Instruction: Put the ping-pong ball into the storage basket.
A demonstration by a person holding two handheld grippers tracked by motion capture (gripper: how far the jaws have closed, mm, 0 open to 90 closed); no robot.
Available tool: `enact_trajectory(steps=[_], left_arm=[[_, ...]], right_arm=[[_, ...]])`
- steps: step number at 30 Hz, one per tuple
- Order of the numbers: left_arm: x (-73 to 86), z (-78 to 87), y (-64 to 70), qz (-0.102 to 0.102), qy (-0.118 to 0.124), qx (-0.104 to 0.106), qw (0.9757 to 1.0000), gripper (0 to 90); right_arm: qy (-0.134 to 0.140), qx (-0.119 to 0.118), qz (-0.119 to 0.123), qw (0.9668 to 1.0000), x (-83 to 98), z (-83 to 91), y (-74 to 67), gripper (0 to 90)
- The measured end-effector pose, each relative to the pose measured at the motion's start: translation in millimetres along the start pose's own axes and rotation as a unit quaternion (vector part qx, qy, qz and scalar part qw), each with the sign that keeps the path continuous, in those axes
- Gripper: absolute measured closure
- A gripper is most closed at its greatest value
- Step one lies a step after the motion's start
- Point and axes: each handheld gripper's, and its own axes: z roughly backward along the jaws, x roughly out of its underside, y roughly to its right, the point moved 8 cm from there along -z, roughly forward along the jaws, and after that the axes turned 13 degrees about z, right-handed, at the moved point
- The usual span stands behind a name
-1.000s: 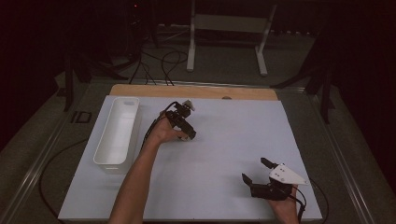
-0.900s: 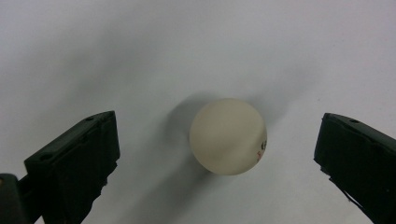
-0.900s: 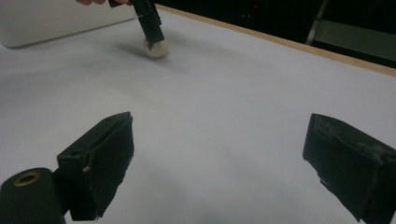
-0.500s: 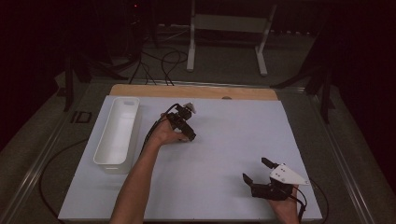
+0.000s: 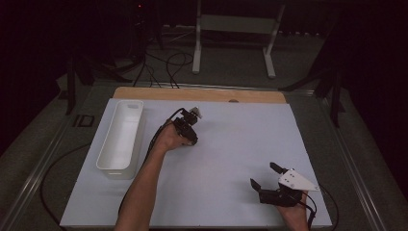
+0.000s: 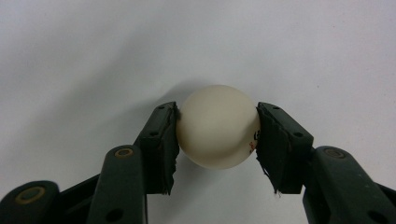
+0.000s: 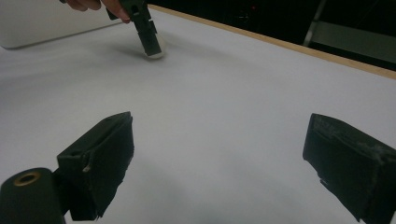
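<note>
while pinched by left hand-held gripper (image 6: 217,128), round ball (image 6: 217,126), no long axis

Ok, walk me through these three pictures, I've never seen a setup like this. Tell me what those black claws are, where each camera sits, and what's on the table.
No robot here: a person holds a two-jaw hand tool in each hand. The high view looks down from above the person's side of the white table. There the left gripper sits mid-table, beside a long white bin, and the right gripper rests near the front edge.

The other two pictures come from small cameras riding on the tools, looking along their black jaws. The left gripper view shows its jaws pressed against both sides of a small cream ball with a red mark. The right gripper view shows its jaws spread wide with nothing between them, and the left tool with the ball farther off.
</note>
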Motion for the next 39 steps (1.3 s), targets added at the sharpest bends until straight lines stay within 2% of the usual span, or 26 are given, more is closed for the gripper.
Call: enact_trajectory(steps=[16, 24, 30, 39], left_arm=[[-0.8, 7.7, 2.6, -0.007, 0.013, 0.001, 0.9999, 51.1], [-1.8, 18.2, 6.5, -0.012, 0.029, 0.001, 0.9995, 51.1], [-1.3, 26.1, 6.5, -0.013, 0.039, -0.009, 0.9991, 51.2], [-0.7, 38.7, 6.1, -0.014, 0.054, -0.002, 0.9984, 51.2]], right_arm=[[0.002, -0.002, -0.004, 1.0, -0.2, -2.2, 1.6, 8.6], [0.004, -0.002, -0.008, 1.0, -0.9, -3.2, 4.1, 8.6], [0.009, -0.004, -0.016, 0.9998, -2.0, -4.5, 5.8, 8.6], [0.012, -0.006, -0.016, 0.9998, -2.9, -6.1, 6.1, 8.6]])
